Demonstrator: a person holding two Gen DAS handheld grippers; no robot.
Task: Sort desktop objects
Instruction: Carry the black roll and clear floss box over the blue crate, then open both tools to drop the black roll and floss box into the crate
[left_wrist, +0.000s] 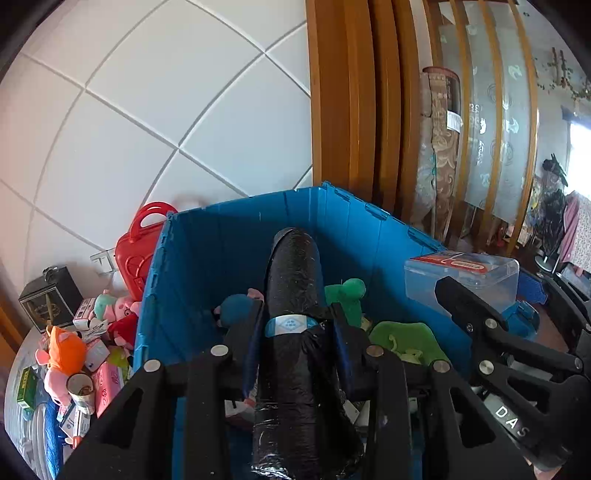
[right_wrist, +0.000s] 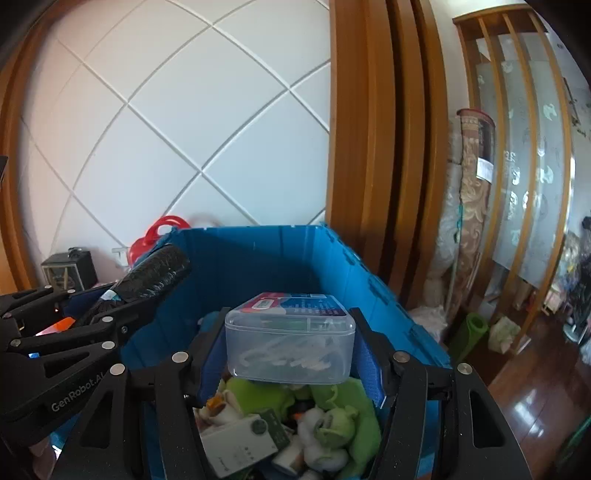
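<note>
Cluttered desk, white tiled wall, perhaps wooden floor

glossy blue plastic crate, clear plastic box, crinkly black film roll.

White lettering "GenRobot.AI" runs along the black frame of the left hand-held gripper; "DAS" is printed on the right hand-held gripper. Labels elsewhere are illegible.

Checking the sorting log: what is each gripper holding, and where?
Left gripper grips the black roll around its banded middle; right gripper clamps the clear plastic box by its two ends.
</note>
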